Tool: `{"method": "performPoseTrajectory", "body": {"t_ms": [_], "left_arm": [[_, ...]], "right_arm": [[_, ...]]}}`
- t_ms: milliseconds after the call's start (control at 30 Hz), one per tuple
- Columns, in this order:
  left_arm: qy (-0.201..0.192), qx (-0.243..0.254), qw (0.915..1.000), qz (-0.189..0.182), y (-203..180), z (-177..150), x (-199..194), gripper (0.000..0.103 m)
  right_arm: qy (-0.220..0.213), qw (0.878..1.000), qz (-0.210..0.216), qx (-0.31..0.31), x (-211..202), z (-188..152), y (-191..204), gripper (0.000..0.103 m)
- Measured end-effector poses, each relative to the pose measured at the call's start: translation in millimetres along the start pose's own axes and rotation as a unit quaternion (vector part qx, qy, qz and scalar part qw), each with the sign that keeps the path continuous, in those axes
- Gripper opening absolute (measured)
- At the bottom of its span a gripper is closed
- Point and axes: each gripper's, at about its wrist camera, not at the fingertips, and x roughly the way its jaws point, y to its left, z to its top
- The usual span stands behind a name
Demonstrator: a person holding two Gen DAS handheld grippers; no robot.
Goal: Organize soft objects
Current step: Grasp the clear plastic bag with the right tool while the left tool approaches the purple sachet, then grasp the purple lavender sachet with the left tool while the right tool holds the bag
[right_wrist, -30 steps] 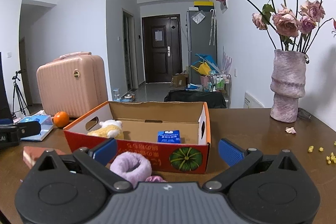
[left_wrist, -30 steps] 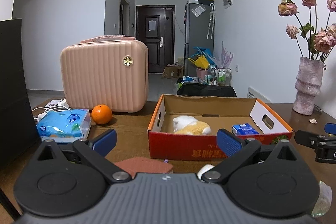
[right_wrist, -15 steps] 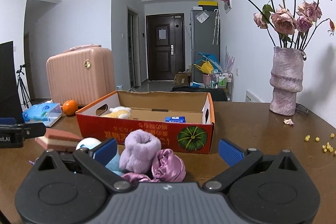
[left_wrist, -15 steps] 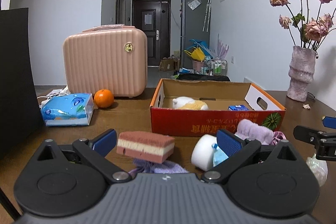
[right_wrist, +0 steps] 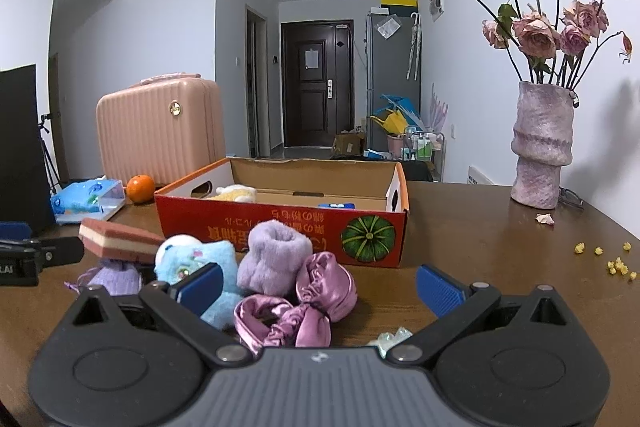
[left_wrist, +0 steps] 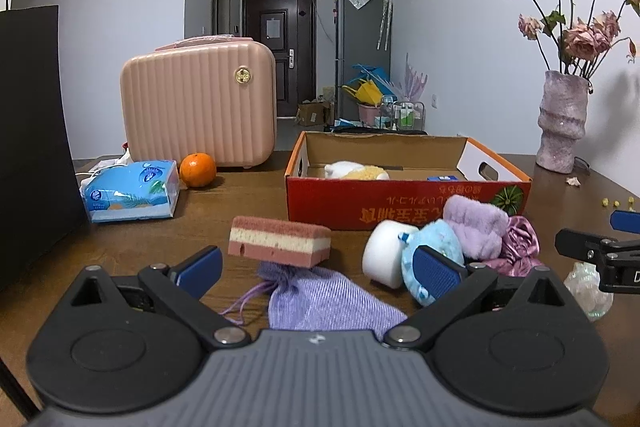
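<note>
- Left wrist view: the left tool (left_wrist: 318,269) hangs low over the worktop (left_wrist: 208,223) with its blue pads spread wide and nothing between them
- Beyond it a lilac mesh pouch (left_wrist: 324,297) lies flat, its near end hidden under the tool's body; a pink and cream sponge (left_wrist: 279,241) rests on the pouch's far edge
- To the right sit a white roll (left_wrist: 383,259) and a pale blue plush (left_wrist: 430,259), the plush partly hidden behind one blue pad
- Right wrist view: the right tool (right_wrist: 320,285) is also spread wide and grips nothing; a fluffy lilac sock (right_wrist: 274,257) and a shiny mauve scrunchie (right_wrist: 300,309) lie between its fingers, touching each other, the scrunchie's near side cut off by the tool body
- All these soft things are heaped just in front of the orange cardboard box (right_wrist: 280,227); inside it only the top of a yellow and white plush (right_wrist: 236,193) and the top edge of a small blue carton (right_wrist: 336,205) show above the wall
- Something clear and crinkly (left_wrist: 588,291) at the right is hard to make out
- Behind stand a pink suitcase (left_wrist: 200,103), an orange (left_wrist: 197,169), a tissue pack (left_wrist: 130,191) and a vase of dried roses (right_wrist: 542,143)
</note>
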Motion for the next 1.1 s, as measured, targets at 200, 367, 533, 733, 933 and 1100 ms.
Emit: {"method": "performPoseTrajectory", "body": {"t_ms": [200,367,533,733,933,1100], "left_arm": [[0.01,0.004,0.9999,-0.003,2,-9,-6,0.103],[0.016,0.001,0.9999,-0.006,3,-11,-6,0.103],[0.024,-0.001,0.9997,-0.006,3,-12,-3,0.103],[0.035,0.0,0.9994,-0.007,3,-14,2,0.103],[0.045,0.002,0.9989,-0.008,2,-15,5,0.103],[0.05,0.004,0.9987,-0.006,0,-16,7,0.103]], "right_arm": [[0.013,1.0,-0.011,-0.004,-4,-8,-4,0.103],[0.046,0.998,-0.029,-0.016,3,-18,-12,0.103],[0.086,0.995,-0.04,-0.013,17,-25,-20,0.102],[0.122,0.992,-0.043,0.003,30,-31,-26,0.094],[0.142,0.99,-0.025,0.009,35,-33,-28,0.052],[0.13,0.991,-0.018,0.014,30,-32,-28,0.042]]}}
